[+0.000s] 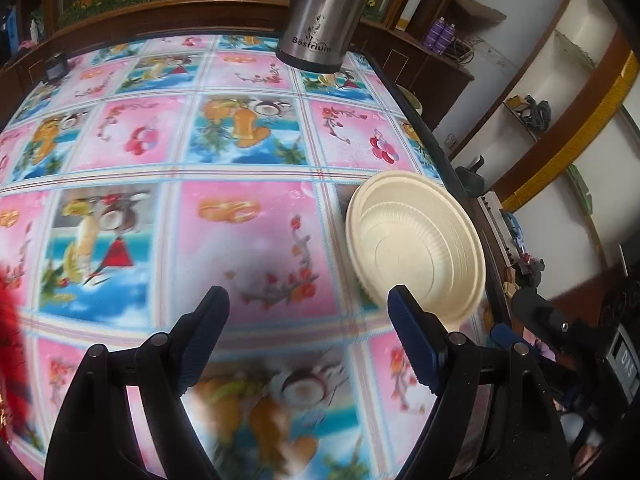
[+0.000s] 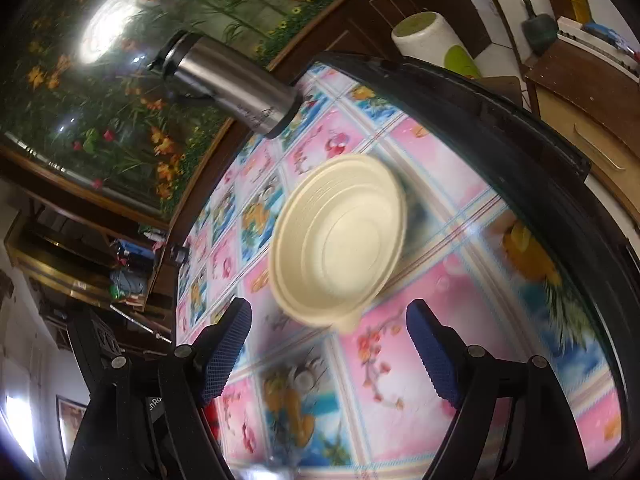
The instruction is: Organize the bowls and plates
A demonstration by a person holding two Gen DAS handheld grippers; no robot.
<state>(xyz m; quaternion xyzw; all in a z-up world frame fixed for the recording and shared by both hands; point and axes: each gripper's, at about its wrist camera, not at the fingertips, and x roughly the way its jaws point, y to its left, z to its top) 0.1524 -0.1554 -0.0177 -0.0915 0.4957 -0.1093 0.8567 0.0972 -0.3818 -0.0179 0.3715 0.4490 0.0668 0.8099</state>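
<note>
Fruit-patterned tablecloth (image 1: 248, 216) is seen under cream stacked bowls (image 1: 416, 248), well apart from a steel flask (image 1: 320, 16). Left gripper (image 1: 308, 344) and right gripper (image 2: 328, 356) are held with jaws spread, nothing gripped, near the bowls.

1. Both views are brightly and evenly lit; colours are saturated.
2. Fisheye distortion bows the tablecloth (image 1: 240, 208) grid and shelving toward the frame edges; corners vignette to black.
3. Motion blur softens the lower half of the left view and the bowl (image 2: 338, 240) in the right view.
4. A white glare patch burns the glass-fronted floral panel (image 2: 106, 26), upper left of the right view.
5. Shadows are faint.
</note>
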